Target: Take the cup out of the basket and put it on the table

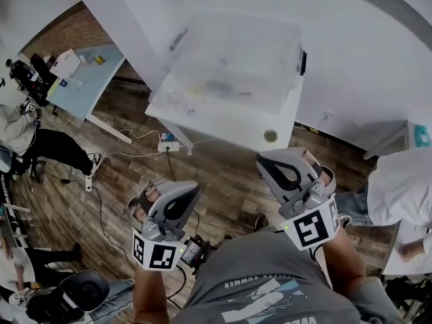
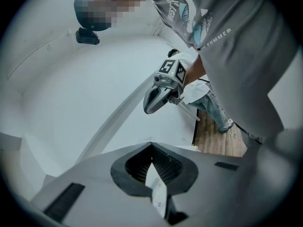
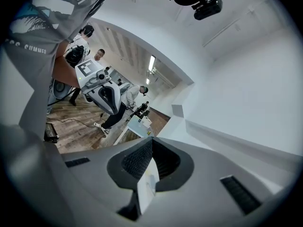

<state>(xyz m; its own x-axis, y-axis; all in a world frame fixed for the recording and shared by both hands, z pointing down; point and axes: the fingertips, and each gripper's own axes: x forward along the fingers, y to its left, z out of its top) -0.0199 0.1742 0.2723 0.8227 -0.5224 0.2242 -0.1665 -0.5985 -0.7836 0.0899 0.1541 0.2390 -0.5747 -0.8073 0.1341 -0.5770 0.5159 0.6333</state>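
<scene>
This is a shared workroom of the lab or studio kind, not a home. Plain white walls (image 1: 351,46) meet a brown wood-plank floor (image 1: 229,174), across which loose thin cables (image 1: 101,208) trail. A white square table (image 1: 236,130) bears a translucent plastic bin (image 1: 233,63). People (image 1: 40,144) sit by a light-blue table (image 1: 84,90) strewn with small boxes. A long ceiling strip light (image 3: 151,63) lights a corridor.

Floor (image 1: 223,174): dark wood planks. Walls (image 1: 364,52) plain white. White surface (image 1: 223,132) stands out from the wall, one corner toward the head view. Light-blue table (image 1: 84,79) well apart at upper left, small items on it. Cables (image 1: 135,137) trail over the floor between the two. Through an arched opening (image 3: 128,74), a ceiling strip light (image 3: 151,63), lit.
</scene>
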